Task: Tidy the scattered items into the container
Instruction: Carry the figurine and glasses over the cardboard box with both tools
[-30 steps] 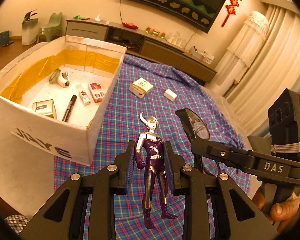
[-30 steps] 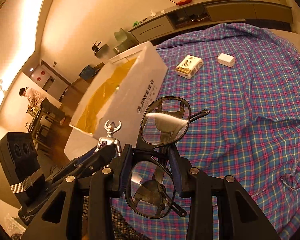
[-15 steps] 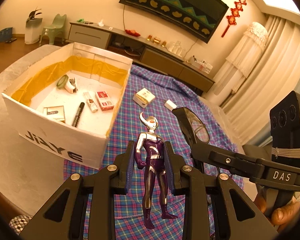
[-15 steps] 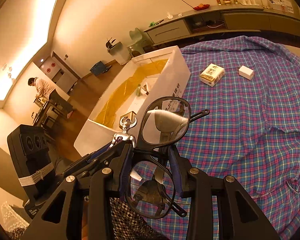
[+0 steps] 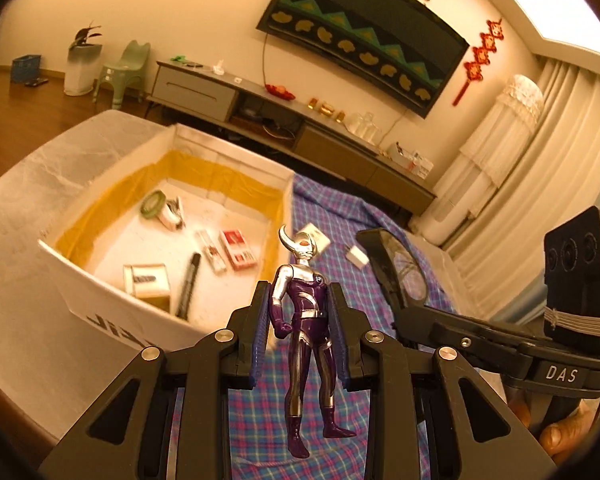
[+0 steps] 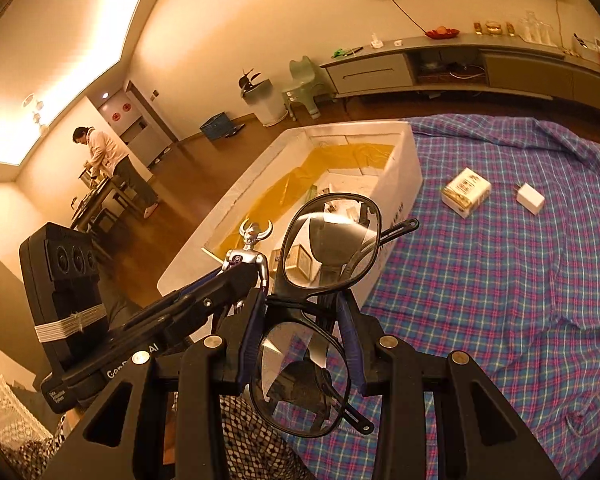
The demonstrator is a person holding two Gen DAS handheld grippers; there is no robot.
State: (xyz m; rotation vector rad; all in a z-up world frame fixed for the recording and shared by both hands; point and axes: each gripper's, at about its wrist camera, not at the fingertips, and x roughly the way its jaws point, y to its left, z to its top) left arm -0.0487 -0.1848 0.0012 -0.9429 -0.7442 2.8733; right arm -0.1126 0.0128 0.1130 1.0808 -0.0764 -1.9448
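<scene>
The left gripper (image 5: 300, 334) is clamped on a purple-and-silver toy figure (image 5: 306, 320) at the torso, held upright above the plaid cloth (image 5: 260, 400) – its feet hang free below the pads. The right gripper (image 6: 300, 344) pinches black-framed glasses (image 6: 312, 308) at the bridge; one lens hides part of the white box (image 6: 400, 172) behind it. The box stands open-topped, just ahead and left of both grippers, holding a marker (image 5: 188, 284), a tape roll (image 5: 153, 203) and small packs, blurred. A small carton (image 6: 466, 192) and a white charger (image 6: 530, 199) lie apart on open cloth – the box's printed label is cut off.
</scene>
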